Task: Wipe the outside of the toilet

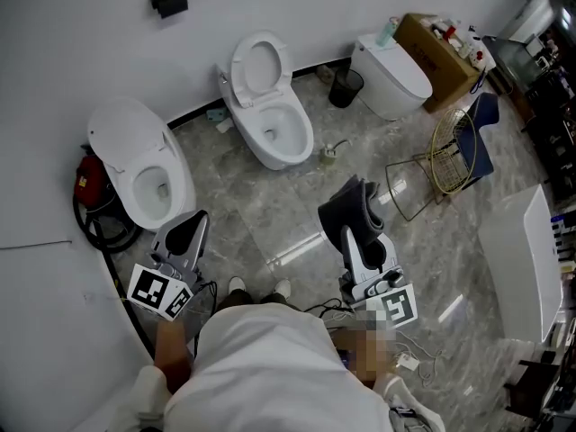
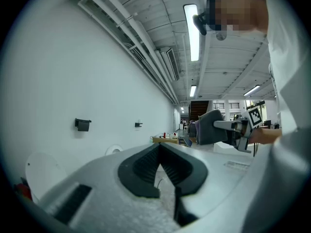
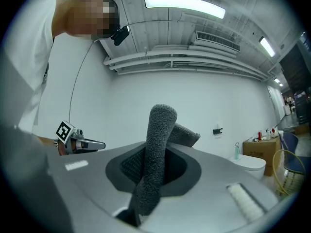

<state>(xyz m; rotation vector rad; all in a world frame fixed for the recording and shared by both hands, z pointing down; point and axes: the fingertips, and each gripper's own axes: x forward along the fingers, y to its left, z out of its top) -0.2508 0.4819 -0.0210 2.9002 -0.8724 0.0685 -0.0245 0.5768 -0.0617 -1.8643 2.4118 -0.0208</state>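
Head view: a person (image 1: 270, 367) stands on a marbled floor (image 1: 261, 201); three white toilets line the far wall, the left toilet (image 1: 144, 165) and middle toilet (image 1: 270, 106) open, the right toilet (image 1: 391, 75) lidded; the left gripper (image 1: 196, 219) and right gripper (image 1: 353, 237) hover near the person, apart from every bowl.

Left gripper view: the jaws meet at their tips; nothing sits between them.

Right gripper view: the jaws clamp a dark grey cloth (image 3: 158, 130), which stands up from them.

The cloth touches no toilet; wiping appears unstarted, with every outer surface left to do.
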